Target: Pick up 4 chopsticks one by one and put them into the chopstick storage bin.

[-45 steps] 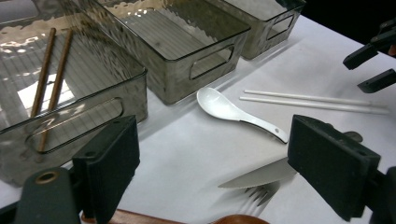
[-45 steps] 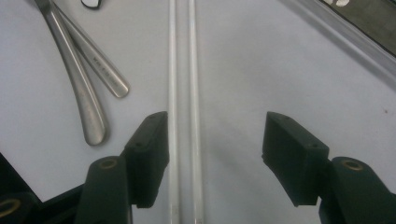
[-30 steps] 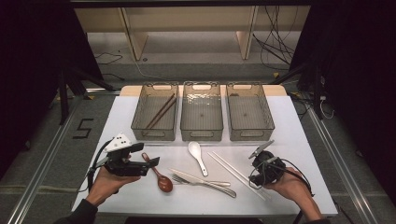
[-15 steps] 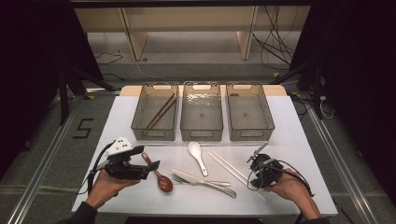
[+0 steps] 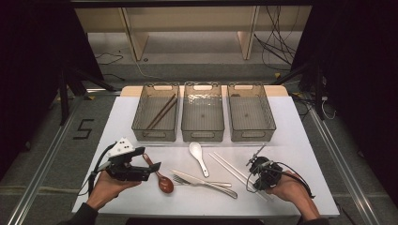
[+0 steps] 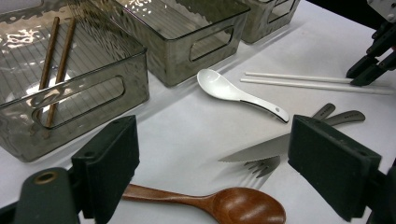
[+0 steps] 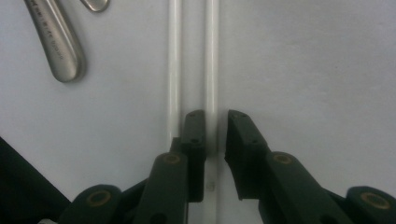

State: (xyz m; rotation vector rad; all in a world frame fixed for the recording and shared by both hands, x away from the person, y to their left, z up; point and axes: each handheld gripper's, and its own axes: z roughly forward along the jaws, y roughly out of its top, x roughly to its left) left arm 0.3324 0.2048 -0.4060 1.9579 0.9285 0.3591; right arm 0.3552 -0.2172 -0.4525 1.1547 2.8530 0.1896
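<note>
Two white chopsticks (image 5: 232,168) lie side by side on the white table (image 5: 300,140). My right gripper (image 5: 257,179) points down at their near end. In the right gripper view its jaws (image 7: 216,133) have just been closing and straddle one chopstick (image 7: 211,70); a thin gap still shows at one pad, and the other chopstick (image 7: 173,70) lies just outside. My left gripper (image 5: 149,161) is held wide open and level above a wooden spoon (image 6: 219,205), with nothing between its pads (image 6: 109,163).
A white ceramic spoon (image 5: 198,154), a knife (image 5: 202,178) and a fork (image 5: 209,185) lie mid-table. Three clear bins stand in a row behind: the left one (image 5: 155,136) holds brown chopsticks (image 5: 162,112); the middle (image 5: 202,136) and right (image 5: 251,136) hold nothing I can see.
My right gripper has settled slightly lower onto the white chopsticks. The left hand and its gripper have stayed where they were.
</note>
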